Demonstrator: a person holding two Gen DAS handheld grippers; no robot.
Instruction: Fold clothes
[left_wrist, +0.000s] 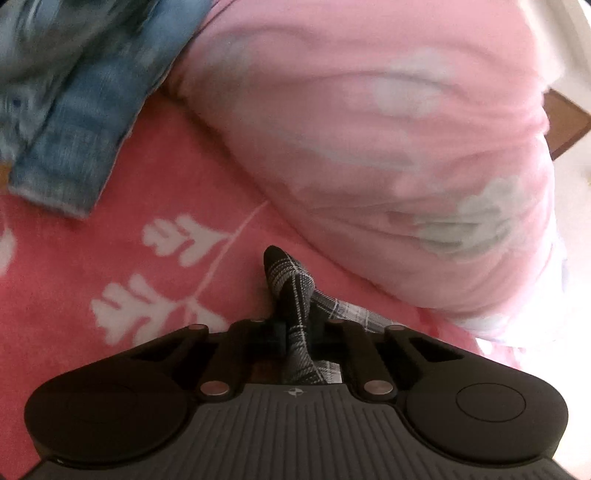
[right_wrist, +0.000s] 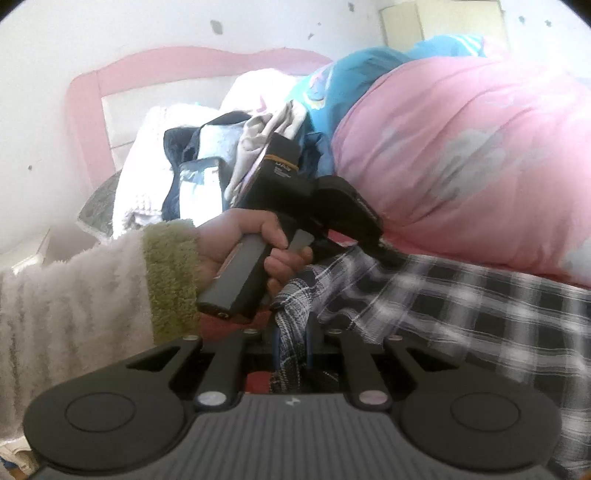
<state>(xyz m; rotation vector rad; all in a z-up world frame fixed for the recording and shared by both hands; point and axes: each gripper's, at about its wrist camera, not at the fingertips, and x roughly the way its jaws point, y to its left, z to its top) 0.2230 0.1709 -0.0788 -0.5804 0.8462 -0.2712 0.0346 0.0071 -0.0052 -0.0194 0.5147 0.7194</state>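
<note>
We have both grippers' fingers clamped on the plaid garment (right_wrist: 461, 306): the left gripper (left_wrist: 295, 325) pinches a bunched corner low over the red bedspread (left_wrist: 110, 221), and the right gripper (right_wrist: 291, 343) grips another fold just beside the pink duvet (right_wrist: 480, 155). Our pinches look narrow, so we judge a sharp pull could slip the cloth free, or drag it against the duvet and skew the fold.

A pink duvet (left_wrist: 388, 147) with pale cloud prints lies bunched on the coral floral bedsheet (left_wrist: 110, 258). A pink headboard (right_wrist: 85, 122) stands against the white wall (right_wrist: 110, 29).
</note>
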